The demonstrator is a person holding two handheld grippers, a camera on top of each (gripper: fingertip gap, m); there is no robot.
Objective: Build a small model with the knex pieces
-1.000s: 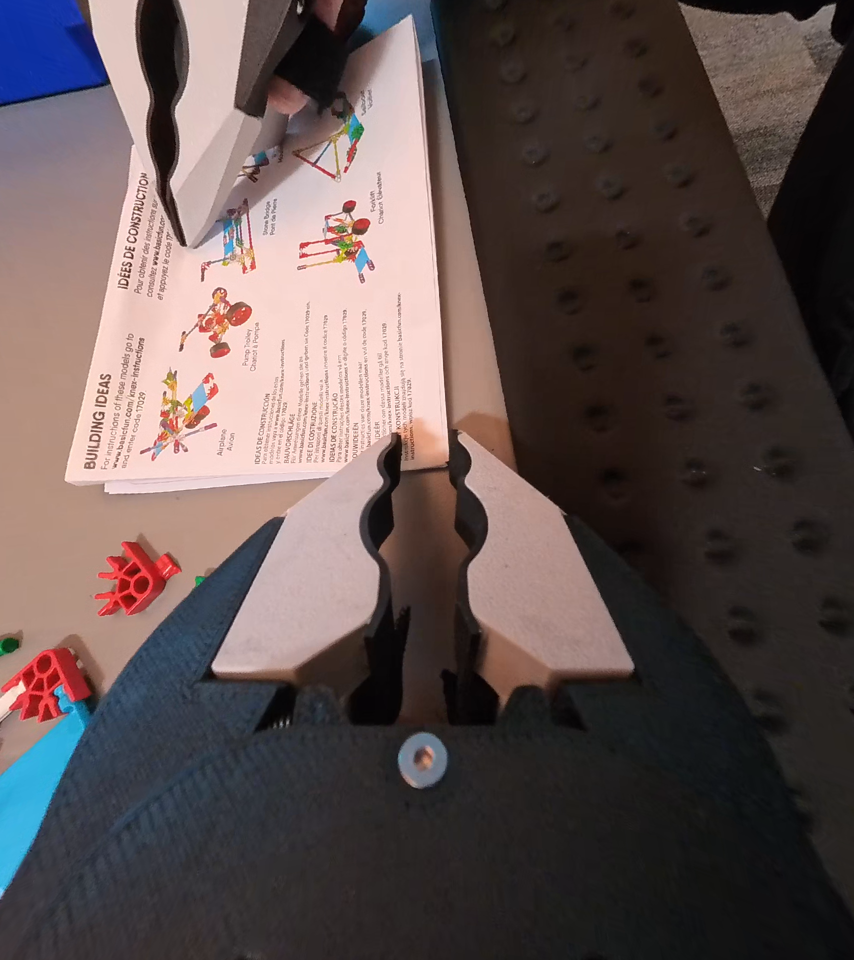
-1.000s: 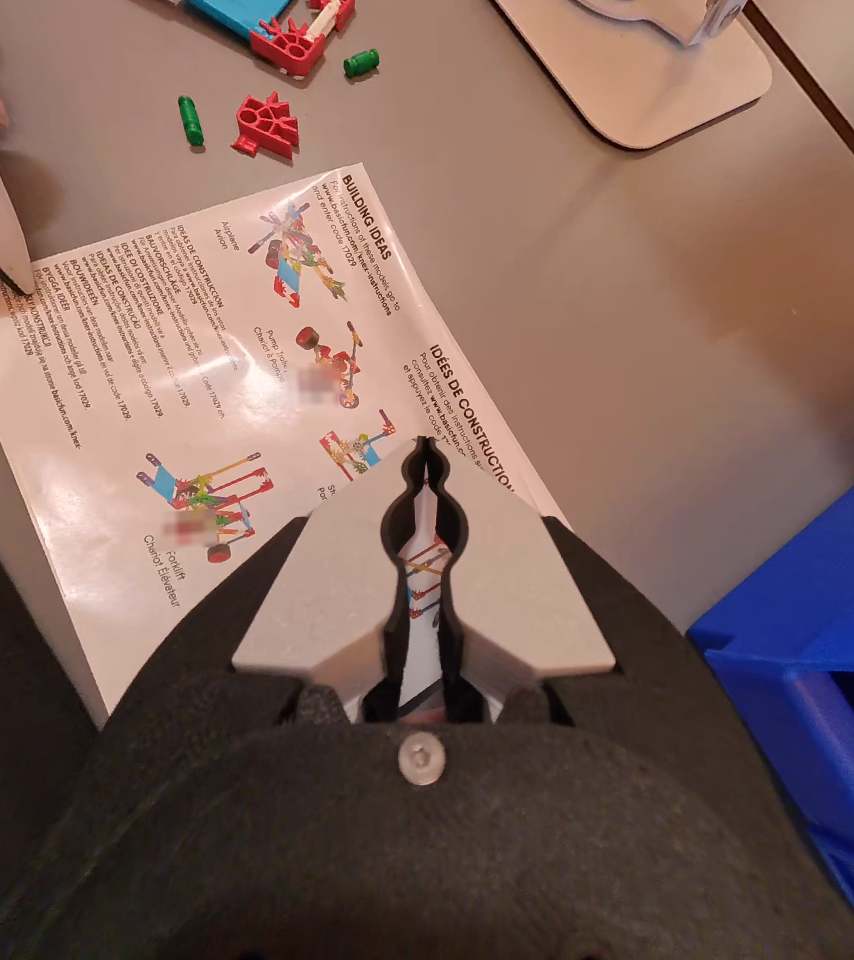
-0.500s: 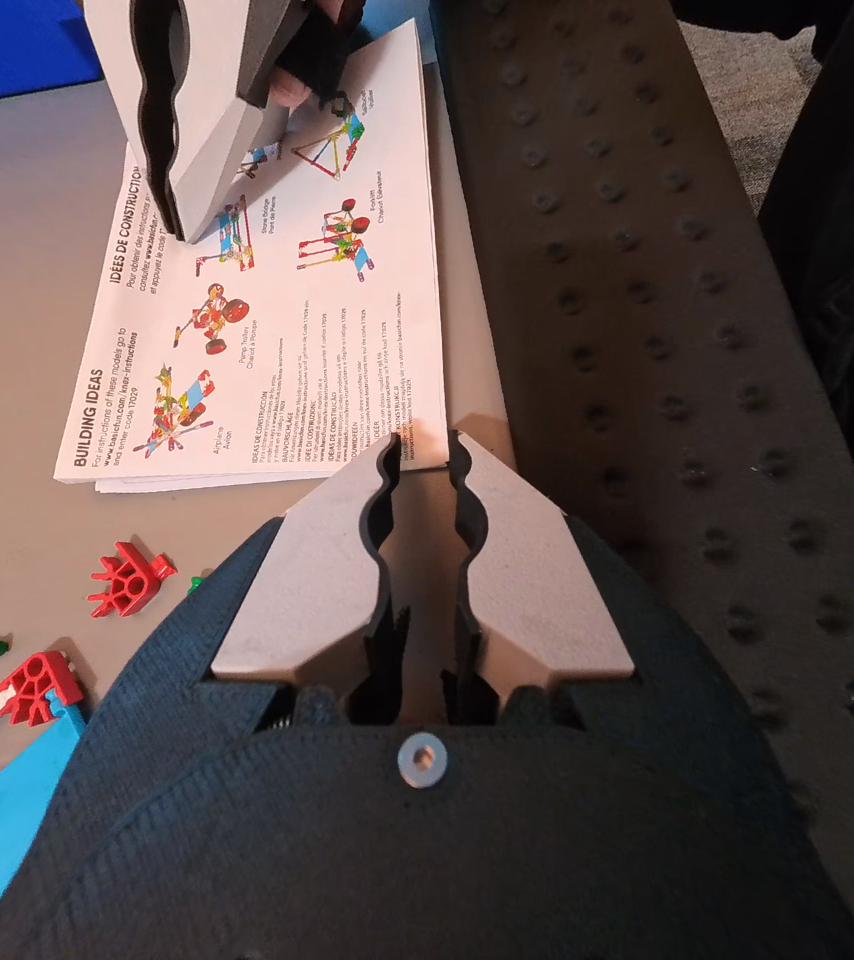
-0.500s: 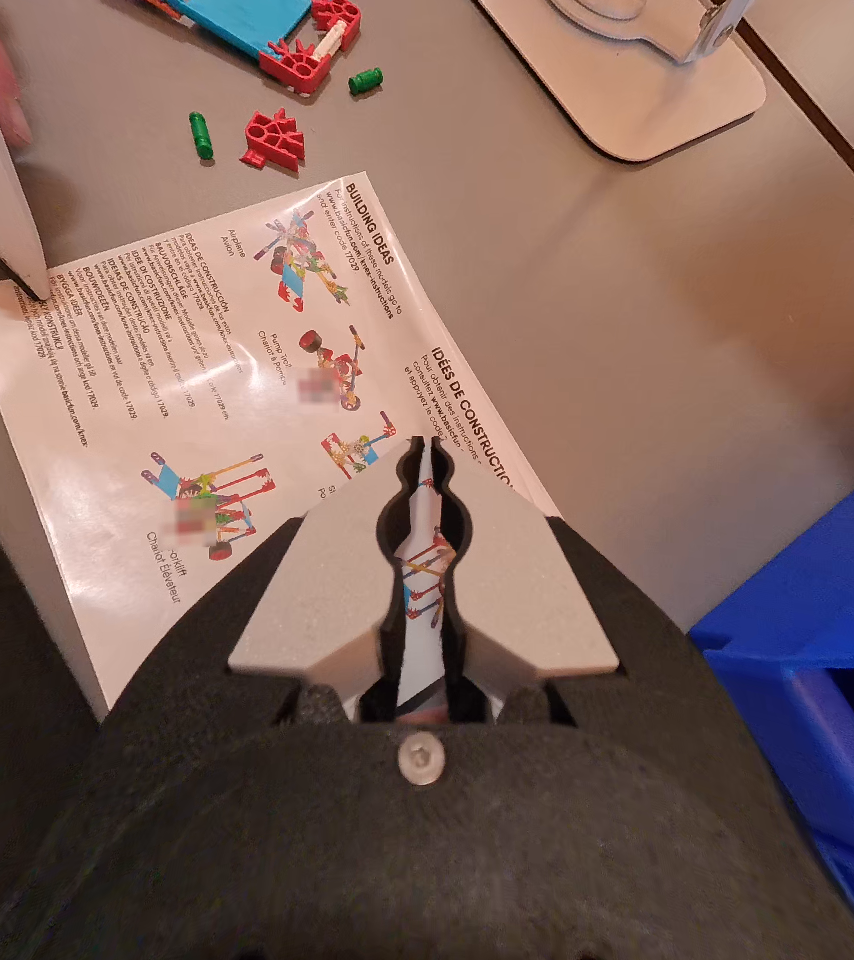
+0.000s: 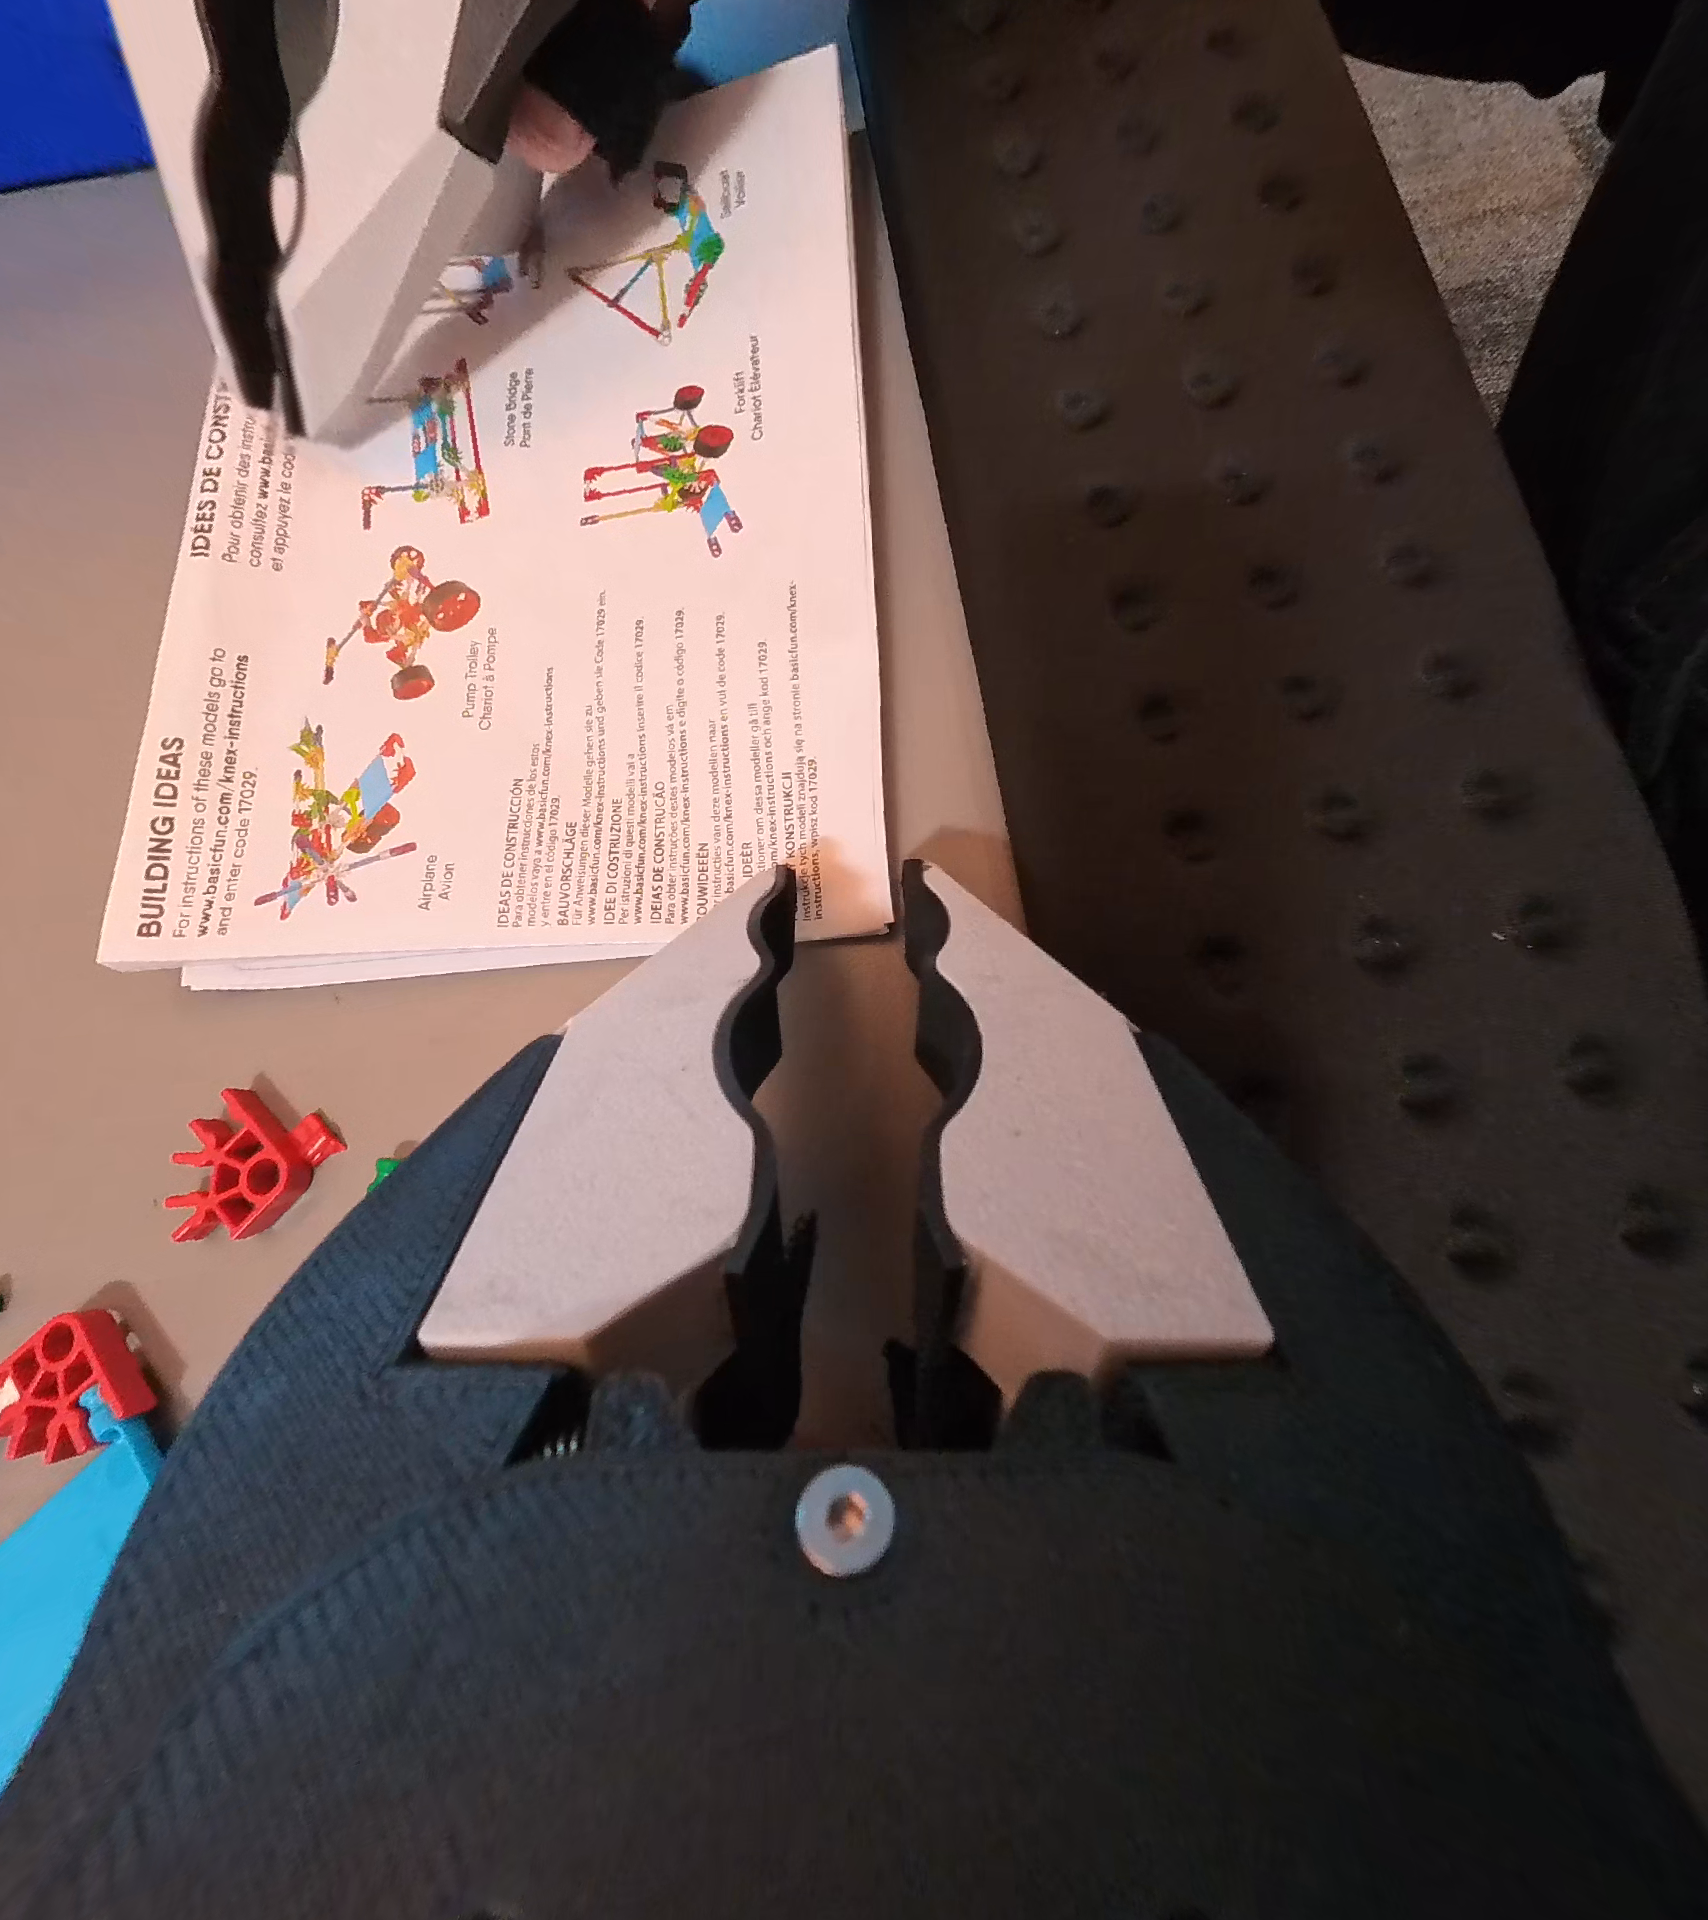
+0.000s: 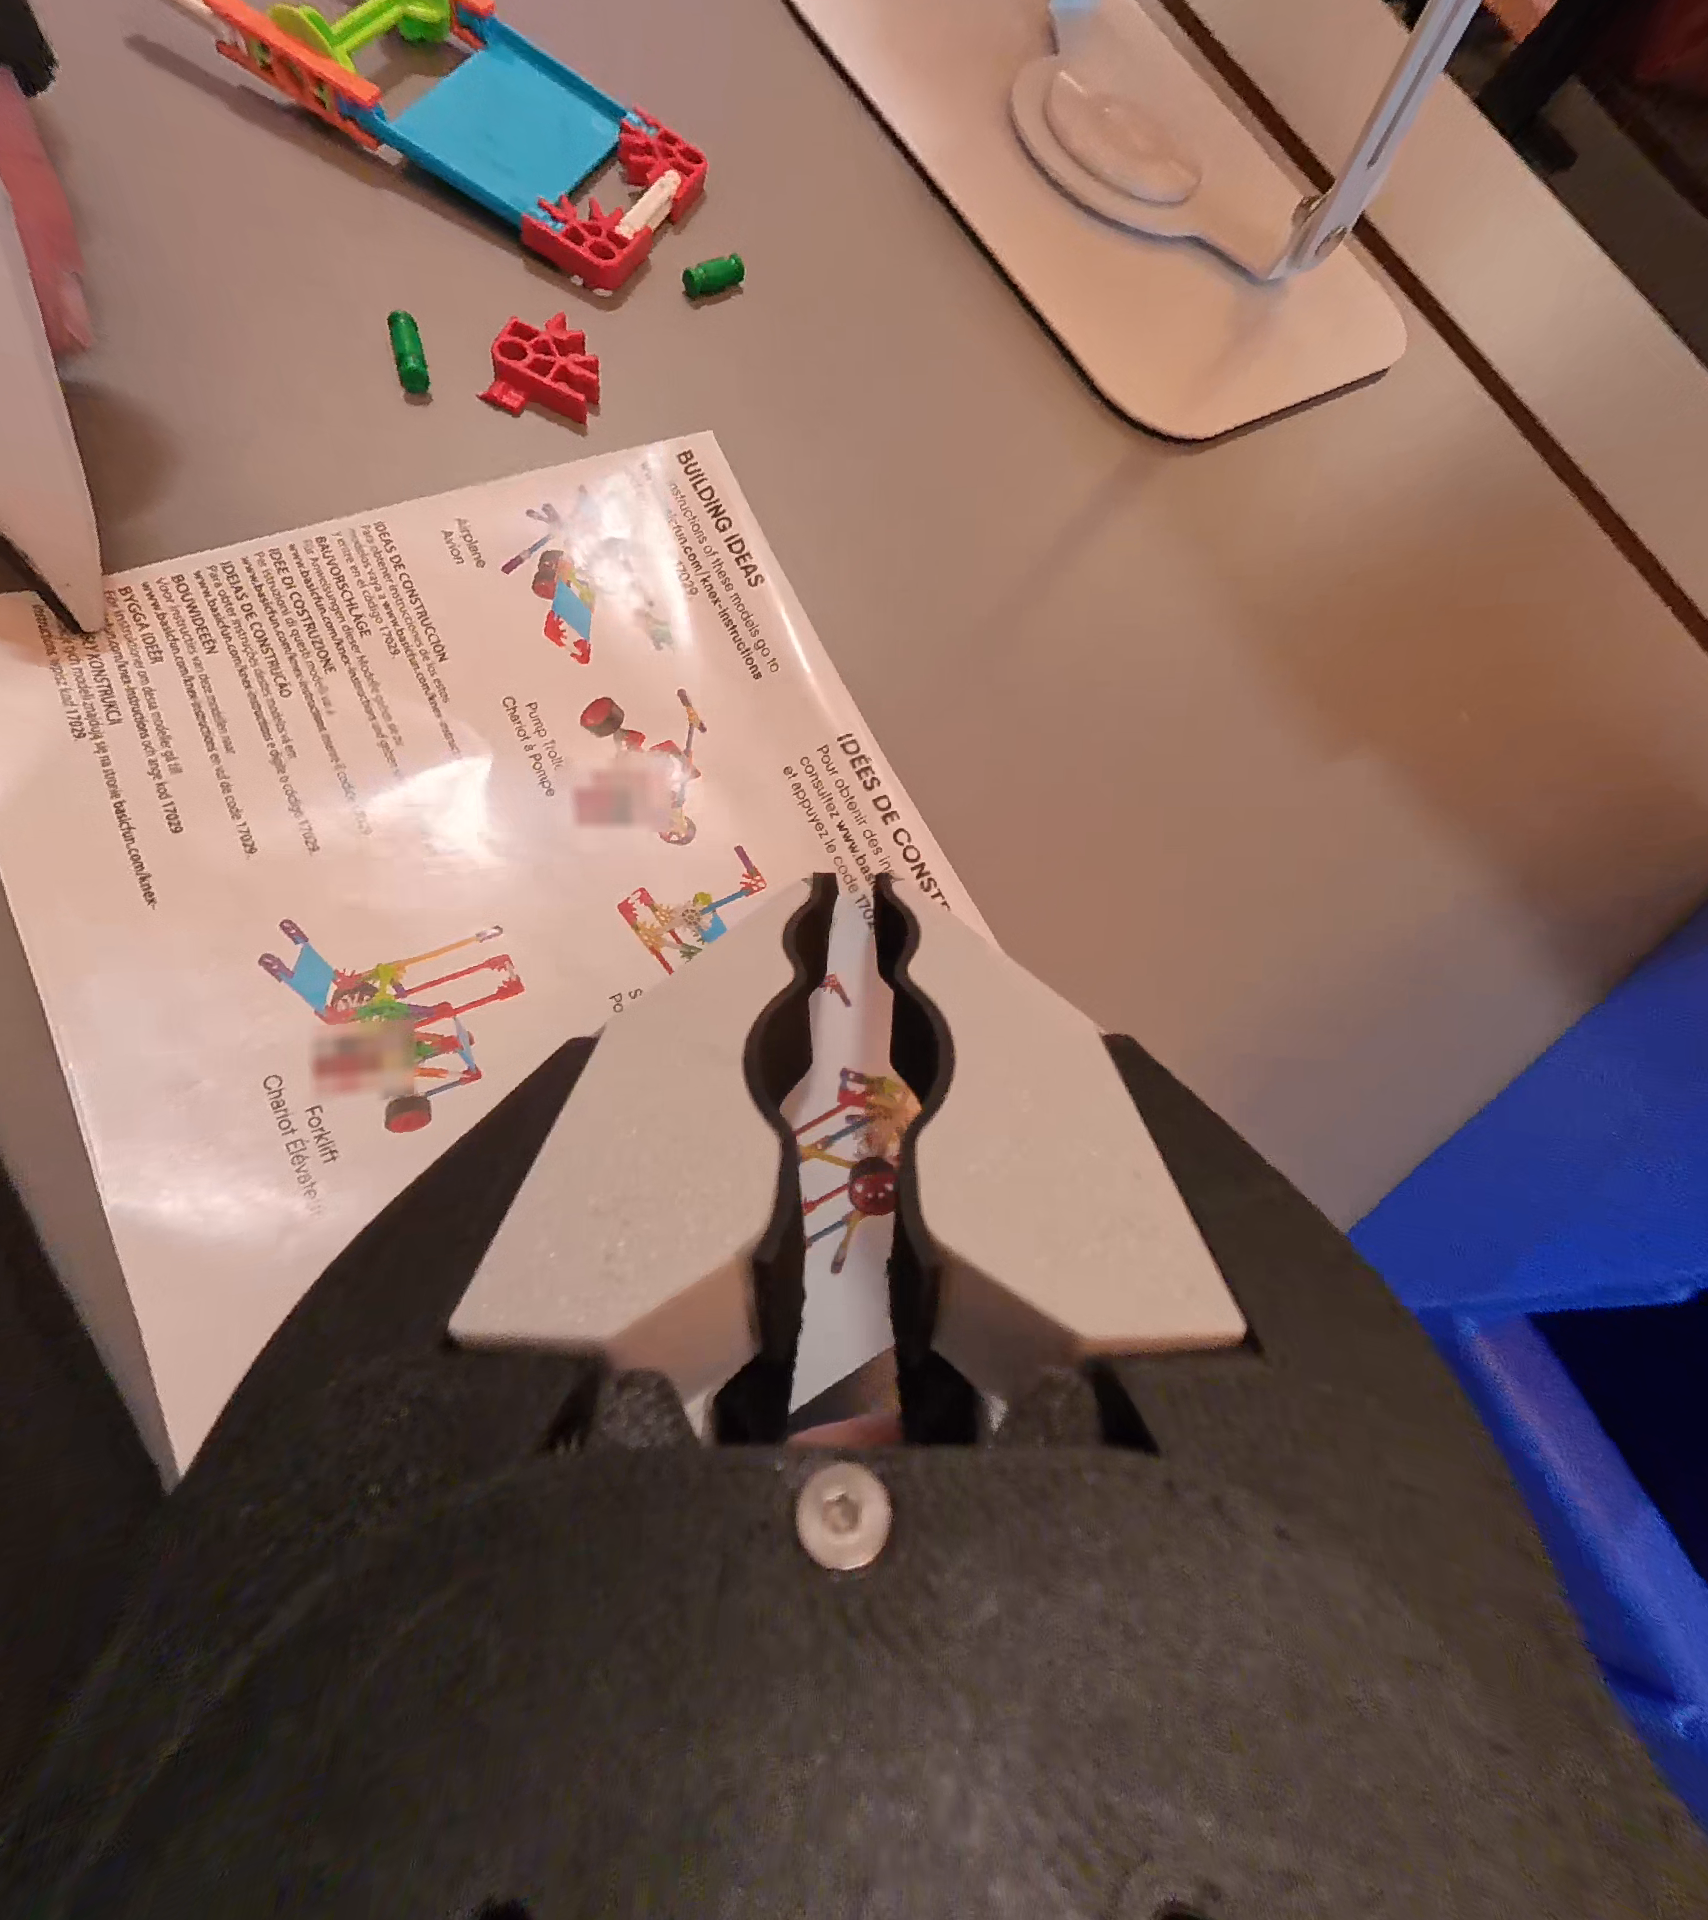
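Note:
A white instruction booklet (image 5: 559, 665) with coloured model pictures lies flat on the grey table (image 5: 19, 520). My left gripper (image 5: 850, 881) is open at the booklet's near right corner, with its left fingertip (image 5: 777, 904) on the corner. One of its fingers (image 6: 8, 436) shows in the right wrist view, its tip on that same corner. My right gripper (image 6: 855, 885) is over the booklet (image 6: 393, 831) near its opposite edge, jaws a narrow gap apart, with the page showing through the gap. It also shows in the left wrist view (image 5: 273, 410), held by a hand.
A red connector (image 6: 543, 369), two green rods (image 6: 406, 351) and a blue-and-red toy build (image 6: 507, 135) lie beyond the booklet. A blue bin (image 6: 1608, 1195) stands at the right. A white stand on a pale board (image 6: 1193, 260) stands behind. A dark dimpled mat (image 5: 1297, 623) borders the table. The left gripper's tips are roughly 15 cm from the right gripper's. About 12 cm separates my left fingertips from the red connector (image 6: 543, 369). My left wrist view (image 5: 238, 1178) looks at it from another angle.
My right gripper has lifted back from the booklet and its jaws have parted slightly. My left gripper has stayed open at the corner.

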